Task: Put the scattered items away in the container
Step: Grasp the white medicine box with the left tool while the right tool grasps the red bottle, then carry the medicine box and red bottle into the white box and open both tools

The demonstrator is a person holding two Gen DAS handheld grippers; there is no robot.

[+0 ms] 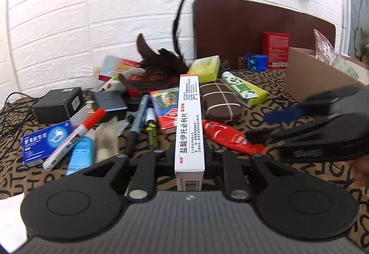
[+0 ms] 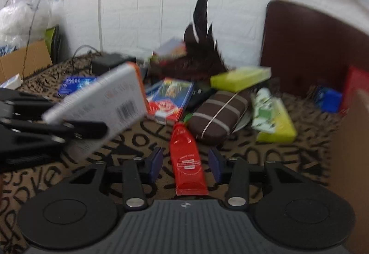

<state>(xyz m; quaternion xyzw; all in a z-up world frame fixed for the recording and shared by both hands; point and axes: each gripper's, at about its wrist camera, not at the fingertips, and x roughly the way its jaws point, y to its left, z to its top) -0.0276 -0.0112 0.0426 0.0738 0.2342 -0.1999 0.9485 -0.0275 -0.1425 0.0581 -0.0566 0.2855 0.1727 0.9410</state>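
My left tool (image 1: 189, 157) is clamped on the white medicine box (image 1: 190, 124), lifted above the clutter. My right tool (image 2: 185, 167) gapes around the red tube (image 2: 187, 159) on the patterned cloth (image 2: 288, 157). Next: box into the cardboard container (image 1: 311, 74), then squeeze the tube.

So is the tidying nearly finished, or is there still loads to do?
Loads left. Nothing can be seen inside the cardboard box from here. The left gripper holds a white medicine box. The right gripper is open around the red tube. The glasses case, markers and blue box still lie scattered.
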